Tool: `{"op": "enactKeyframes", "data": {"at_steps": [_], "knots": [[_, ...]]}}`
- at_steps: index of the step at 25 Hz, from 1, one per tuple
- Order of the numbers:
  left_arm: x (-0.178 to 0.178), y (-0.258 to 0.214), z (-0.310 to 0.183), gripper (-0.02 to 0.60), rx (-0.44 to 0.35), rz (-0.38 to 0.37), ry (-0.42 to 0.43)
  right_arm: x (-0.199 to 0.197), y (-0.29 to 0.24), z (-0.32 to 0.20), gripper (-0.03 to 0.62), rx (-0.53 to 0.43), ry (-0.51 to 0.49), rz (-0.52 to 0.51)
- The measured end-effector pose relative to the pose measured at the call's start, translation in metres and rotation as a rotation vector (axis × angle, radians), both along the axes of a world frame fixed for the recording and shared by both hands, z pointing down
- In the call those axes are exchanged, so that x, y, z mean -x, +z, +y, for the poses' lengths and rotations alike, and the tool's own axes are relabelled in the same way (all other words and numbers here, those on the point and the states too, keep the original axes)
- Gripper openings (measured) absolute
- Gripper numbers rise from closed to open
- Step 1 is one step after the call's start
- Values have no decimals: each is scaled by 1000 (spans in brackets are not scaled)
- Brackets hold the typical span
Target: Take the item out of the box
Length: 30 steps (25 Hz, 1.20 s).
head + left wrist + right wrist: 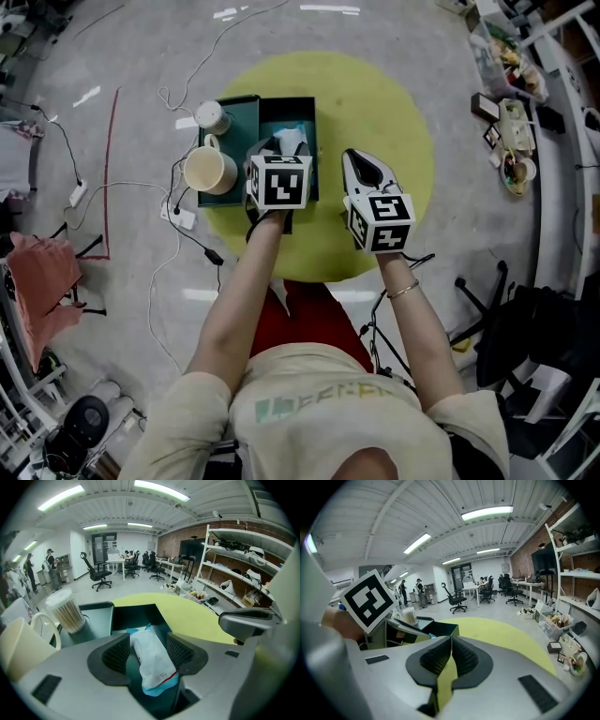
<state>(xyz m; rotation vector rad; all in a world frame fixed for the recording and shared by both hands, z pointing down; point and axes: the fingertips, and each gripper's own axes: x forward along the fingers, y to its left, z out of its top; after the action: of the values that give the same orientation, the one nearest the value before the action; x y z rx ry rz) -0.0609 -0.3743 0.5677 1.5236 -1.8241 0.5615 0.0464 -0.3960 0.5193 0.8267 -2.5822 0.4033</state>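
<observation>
A dark green open box sits on the round yellow table. In it lies a white packet with a blue edge. My left gripper hangs over the box, pointing down into it. In the left gripper view the jaws stand wide open with the packet lying between the pads and resting in the box. My right gripper hovers over bare table just right of the box. Its jaws are shut with nothing in them.
The box's lid lies left of the box, bearing a cream mug and a jar of cotton swabs. Cables and a power strip lie on the floor at left. Cluttered shelves stand at right, a black chair beside me.
</observation>
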Motion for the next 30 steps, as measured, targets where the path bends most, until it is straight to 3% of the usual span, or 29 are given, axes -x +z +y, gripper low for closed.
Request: {"op": "enactKeyframes", "data": {"at_steps": [7, 15, 30], "knots": [[4, 13, -5, 236, 41, 30, -50, 4, 4, -6, 37, 10, -12, 15], [3, 21, -13, 236, 96, 12, -76, 2, 6, -14, 37, 15, -12, 25], [3, 61, -14, 236, 205, 99, -199, 7, 15, -25, 37, 23, -12, 50]]}}
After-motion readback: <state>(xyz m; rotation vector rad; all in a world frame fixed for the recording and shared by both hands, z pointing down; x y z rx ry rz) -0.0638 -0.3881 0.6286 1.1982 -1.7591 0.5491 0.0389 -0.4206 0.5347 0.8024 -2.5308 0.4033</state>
